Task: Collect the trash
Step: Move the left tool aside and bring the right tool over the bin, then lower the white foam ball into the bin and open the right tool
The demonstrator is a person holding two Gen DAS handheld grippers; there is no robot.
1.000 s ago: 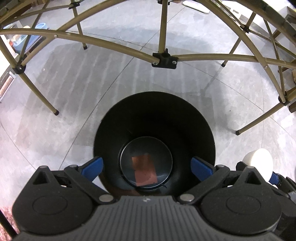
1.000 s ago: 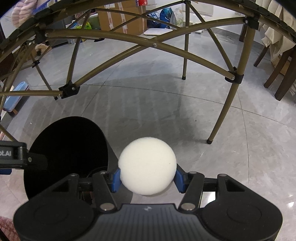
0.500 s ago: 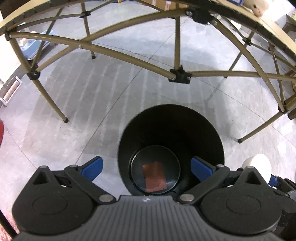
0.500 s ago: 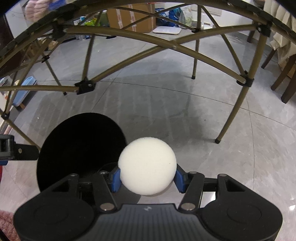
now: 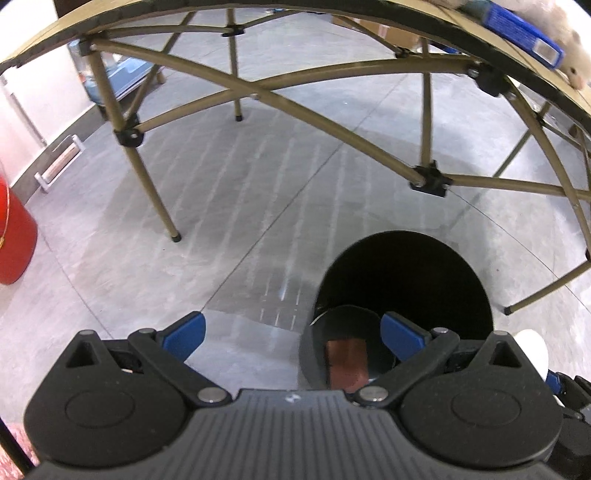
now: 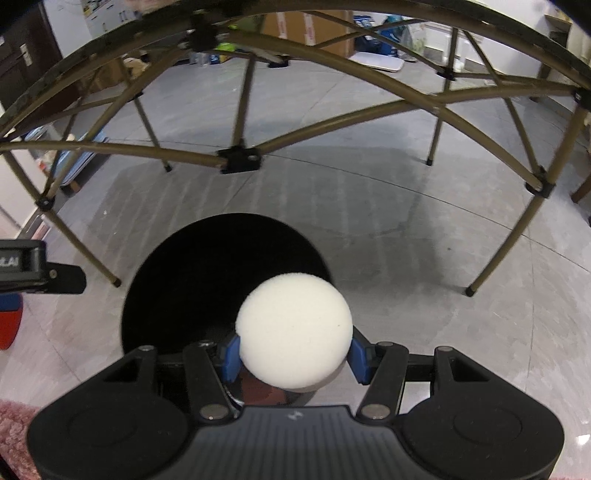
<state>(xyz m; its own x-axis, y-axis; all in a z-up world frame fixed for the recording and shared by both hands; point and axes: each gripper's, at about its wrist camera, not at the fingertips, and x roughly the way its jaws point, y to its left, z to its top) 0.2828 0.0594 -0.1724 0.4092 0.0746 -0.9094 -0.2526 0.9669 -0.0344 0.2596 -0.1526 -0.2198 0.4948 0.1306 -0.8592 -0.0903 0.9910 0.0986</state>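
A black round bin (image 5: 406, 273) stands on the grey floor under a folding table; a brown paper scrap (image 5: 347, 360) lies on its bottom. My left gripper (image 5: 291, 334) is open with nothing between its blue fingers; its right finger hangs over the bin's mouth, its left finger over bare floor. My right gripper (image 6: 293, 356) is shut on a white foam ball (image 6: 293, 330), held over the near right part of the bin's (image 6: 207, 273) rim. The ball (image 5: 532, 349) also peeks in at the lower right of the left wrist view.
Tan table legs and cross struts (image 5: 258, 92) arch over the bin, with feet (image 5: 176, 237) on the floor nearby. A red container (image 5: 14, 236) stands at the left. A blue box (image 5: 524, 33) lies on the table edge. Cardboard boxes (image 6: 306, 26) stand far behind.
Both grippers have moved left, so the bin has slid rightward in both views. The white ball now sits over the bin's rim instead of beside it. Neither grip has changed.
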